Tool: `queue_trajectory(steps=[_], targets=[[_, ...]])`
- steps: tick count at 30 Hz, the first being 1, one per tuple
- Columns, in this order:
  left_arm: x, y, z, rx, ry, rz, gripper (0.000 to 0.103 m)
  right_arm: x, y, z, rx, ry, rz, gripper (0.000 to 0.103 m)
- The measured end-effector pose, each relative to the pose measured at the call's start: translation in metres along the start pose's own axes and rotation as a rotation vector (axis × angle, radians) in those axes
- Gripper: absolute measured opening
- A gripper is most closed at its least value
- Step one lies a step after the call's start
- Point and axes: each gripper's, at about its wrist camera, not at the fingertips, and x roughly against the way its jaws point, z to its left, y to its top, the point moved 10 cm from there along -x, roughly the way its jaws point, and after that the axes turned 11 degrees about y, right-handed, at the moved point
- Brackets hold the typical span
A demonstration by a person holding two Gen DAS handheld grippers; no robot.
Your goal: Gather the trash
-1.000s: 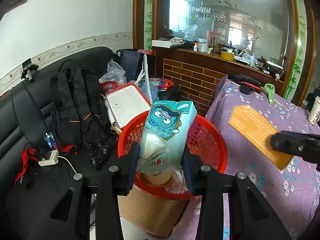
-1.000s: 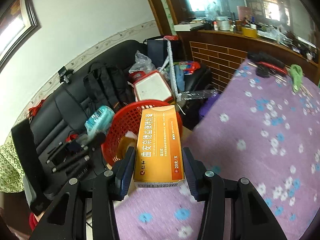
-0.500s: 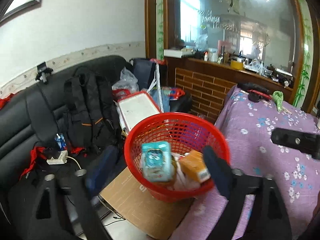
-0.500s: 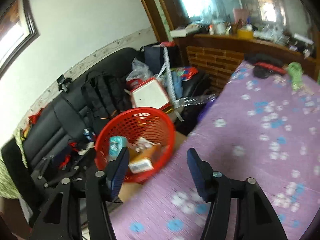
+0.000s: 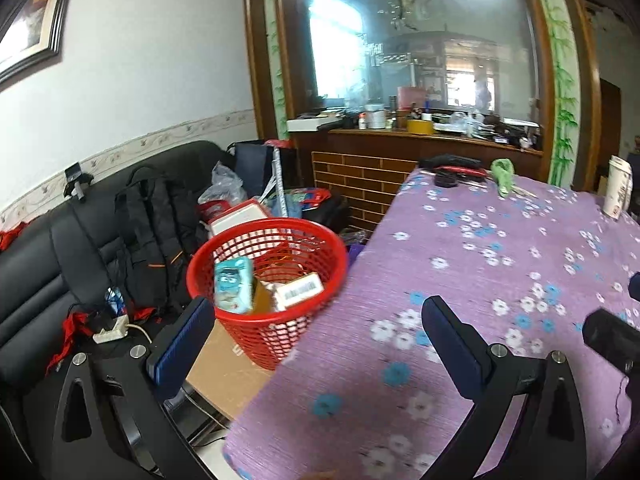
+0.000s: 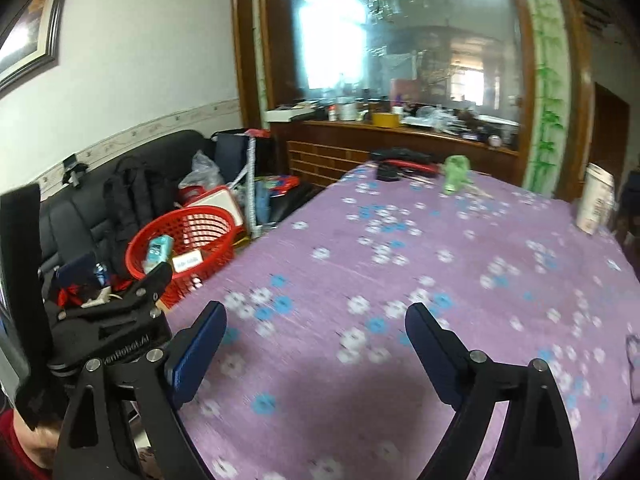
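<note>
A red mesh basket (image 5: 280, 336) (image 6: 192, 210) stands on a cardboard box beside the table's left edge. Inside it lie a teal cartoon packet (image 5: 234, 286) (image 6: 158, 252) and an orange box with a white label (image 5: 298, 290) (image 6: 188, 262). My left gripper (image 5: 316, 308) hangs near the basket over the table's corner, its jaws opening wide with nothing between them. Over the purple floral tablecloth (image 6: 440, 272), my right gripper (image 6: 316, 312) is also opening and holds nothing. The left tool's body (image 6: 120, 312) shows at the left of the right wrist view.
At the table's far end lie a green object (image 5: 504, 172), a black and red item (image 5: 452, 168) and a paper cup (image 5: 618, 188). A black sofa (image 5: 40, 248) with a backpack (image 5: 156, 232), bags and a power strip fills the left. A wooden counter stands behind.
Both grippers let go: the teal packet and the orange box dropped into the red basket. Both jaws spread wide and both grippers swung right, away from the basket and over the table.
</note>
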Motion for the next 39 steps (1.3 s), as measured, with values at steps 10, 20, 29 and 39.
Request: queue_trajectory(steps=[10, 20, 29, 39], targets=[[0.029, -0.007, -0.024, -0.049, -0.033, -0.020, 0.103, 0.034, -0.012, -0.026, -0.072, -0.053, -0.021, 0.096], [0.027, -0.007, -0.017, -0.040, -0.033, -0.024, 0.103, 0.027, -0.011, -0.015, -0.045, -0.049, -0.005, 0.096], [0.023, -0.010, -0.016, -0.044, -0.032, -0.014, 0.103, 0.022, -0.014, -0.014, -0.049, -0.051, 0.007, 0.096], [0.024, -0.011, -0.017, -0.056, -0.032, -0.016, 0.103, 0.022, -0.015, -0.016, -0.058, -0.051, 0.011, 0.096]])
